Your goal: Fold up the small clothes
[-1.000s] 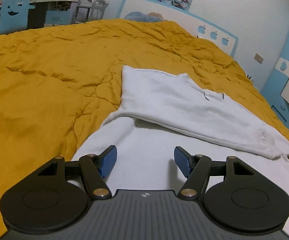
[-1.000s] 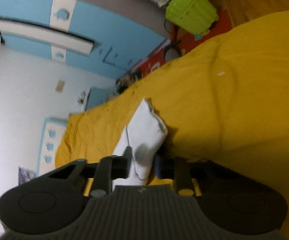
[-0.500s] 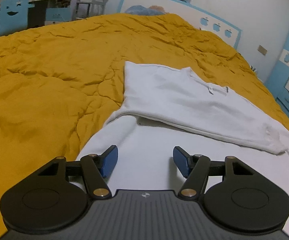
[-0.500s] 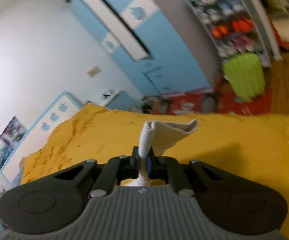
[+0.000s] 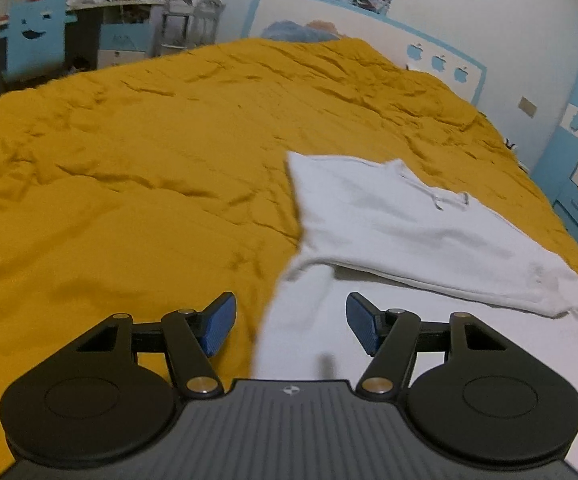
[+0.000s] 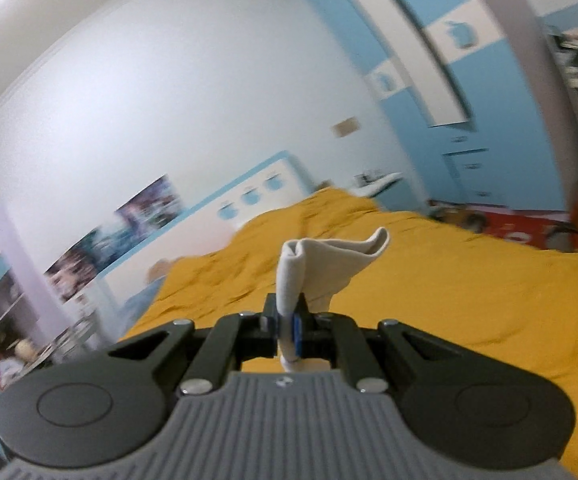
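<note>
Mustard-yellow quilt (image 5: 149, 184) covers the bed, rumpled all over, and my white shirt (image 5: 401, 216) lies on it toward three o'clock in my left camera's view. Its upper part is folded across, with one straight edge running from about ten o'clock down to four o'clock over the rest of the cloth, and the neckline with its small label faces up near the fold's middle. More of the same white cloth spreads flat beneath, reaching down under my left gripper (image 5: 291, 322).

That left gripper hangs above the shirt's near edge with its blue pads (image 5: 363, 326) wide apart and nothing between them; the left-hand pad sits over bare quilt, the right-hand one over white cloth.

My right gripper (image 6: 288, 326) is squeezed tight on a bunched end of the shirt (image 6: 321, 264), lifted clear of the bed. The cloth rises out of the closed pads as a narrow stalk, then flares open toward two o'clock in a loose, curled flap. A short white stub pokes out below the pads, toward six o'clock.

Behind the raised cloth I see the quilt (image 6: 469, 292) stretching away, a white headboard (image 6: 249, 196) with blue apples at eleven o'clock, and a blue wardrobe (image 6: 489, 128) at two o'clock. The picture there is blurred.
</note>
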Demonstrator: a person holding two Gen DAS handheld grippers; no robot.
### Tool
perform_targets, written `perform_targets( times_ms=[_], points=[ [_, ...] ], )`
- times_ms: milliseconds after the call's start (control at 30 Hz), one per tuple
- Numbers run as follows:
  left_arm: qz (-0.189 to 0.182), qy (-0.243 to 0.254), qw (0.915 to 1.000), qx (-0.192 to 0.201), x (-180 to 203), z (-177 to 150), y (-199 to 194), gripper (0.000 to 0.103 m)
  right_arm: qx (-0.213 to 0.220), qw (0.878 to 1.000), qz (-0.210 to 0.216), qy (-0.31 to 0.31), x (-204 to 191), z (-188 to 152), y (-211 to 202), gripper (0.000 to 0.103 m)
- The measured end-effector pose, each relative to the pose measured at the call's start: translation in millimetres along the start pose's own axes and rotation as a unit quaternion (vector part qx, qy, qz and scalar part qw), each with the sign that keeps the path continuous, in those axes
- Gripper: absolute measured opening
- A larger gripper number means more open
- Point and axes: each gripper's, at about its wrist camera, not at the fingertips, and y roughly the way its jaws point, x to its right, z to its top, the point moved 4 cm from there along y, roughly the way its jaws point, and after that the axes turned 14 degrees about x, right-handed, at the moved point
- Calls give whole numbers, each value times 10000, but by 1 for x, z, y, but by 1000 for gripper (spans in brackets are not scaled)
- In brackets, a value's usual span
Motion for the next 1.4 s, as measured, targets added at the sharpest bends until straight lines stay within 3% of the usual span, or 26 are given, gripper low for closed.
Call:
perform_targets(
  times_ms=[167, 300, 467, 567, 700, 900, 933, 1000, 1033, 1100, 1167, 1267, 1400],
  points=[
    [40, -282, 9996, 49, -20, 7, -6, 74, -282, 9981, 541, -92, -92, -38, 13, 1],
    [146, -83, 9998, 119, -29, 14, -7, 74, -495, 9938, 967, -240, -154, -71, 16, 1],
    [369, -56, 9991, 196, -41, 22, -7, 74, -998, 9835, 1372, -630, -226, -147, 18, 1],
    [442, -258, 9985, 168, -54, 26, -4, 74, -1317, 9746, 1494, -1026, -256, -203, 19, 1],
    [507, -518, 9973, 131, -68, 28, -2, 74, -1598, 9554, 1485, -1992, -279, -280, 15, 1],
    [547, -358, 9978, 127, -71, 26, -3, 74, -1924, 9347, 1547, -2556, -284, -356, 2, 2],
    [560, -364, 9977, 96, -72, 25, -2, 74, -1991, 9290, 1588, -2687, -286, -367, -4, 9],
    [574, -449, 9973, 22, -75, 24, 1, 74, -2421, 9091, 1901, -2808, -290, -385, -9, 34],
    [586, -500, 9970, -3, -77, 24, 2, 74, -2616, 9016, 2167, -2678, -291, -389, -14, 53],
    [598, -576, 9965, -4, -79, 24, 2, 74, -2780, 8893, 2726, -2399, -292, -385, -25, 56],
    [568, -576, 9967, 25, -77, 25, 2, 74, -2783, 8854, 2916, -2315, -284, -375, -31, 56],
    [419, -493, 9979, 68, -67, 24, 1, 74, -2644, 9008, 2613, -2246, -245, -343, -28, 56],
    [-12, -425, 9990, 107, -42, 21, 2, 74, -2225, 9233, 1862, -2517, -157, -285, -22, 57]
  ],
)
